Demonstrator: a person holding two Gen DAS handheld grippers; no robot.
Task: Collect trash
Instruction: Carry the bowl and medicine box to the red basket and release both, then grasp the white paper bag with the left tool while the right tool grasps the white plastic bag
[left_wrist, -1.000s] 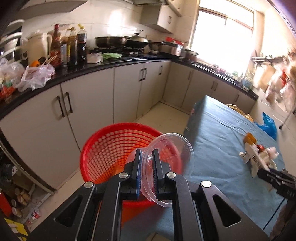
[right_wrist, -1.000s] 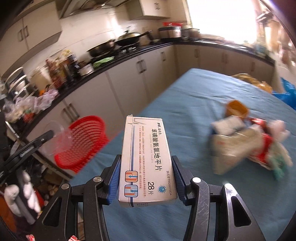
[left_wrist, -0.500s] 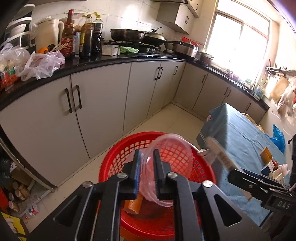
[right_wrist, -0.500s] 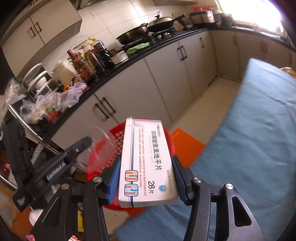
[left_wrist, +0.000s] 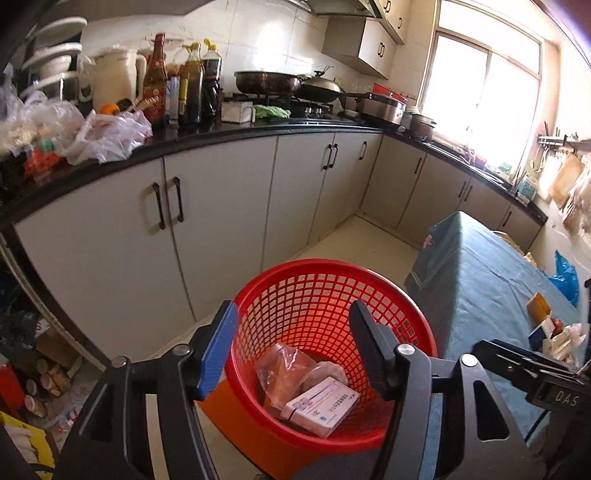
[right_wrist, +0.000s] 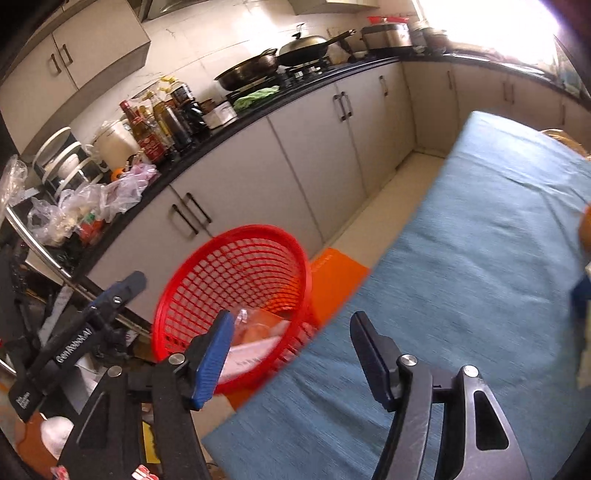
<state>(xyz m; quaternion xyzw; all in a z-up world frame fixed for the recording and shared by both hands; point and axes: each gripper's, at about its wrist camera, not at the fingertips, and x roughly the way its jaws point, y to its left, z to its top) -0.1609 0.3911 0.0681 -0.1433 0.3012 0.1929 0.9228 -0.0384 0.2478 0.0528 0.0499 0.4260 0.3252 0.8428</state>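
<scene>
Trash (left_wrist: 320, 405) in red basket (left_wrist: 332, 271), partly behind left jaws.

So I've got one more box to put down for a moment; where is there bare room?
The blue tablecloth is bare from its basket-side edge toward the far end. Crowded: the trash pile at its right edge, and the black counter with bags and bottles.

Red basket (left_wrist: 314, 295): glossy plastic mesh. Inside, lower centre: matt white cardboard box (left_wrist: 320, 405) and clear, shiny plastic container (left_wrist: 284, 369). Table cover (right_wrist: 480, 258) at right: blue cloth, matt, finely textured.
</scene>
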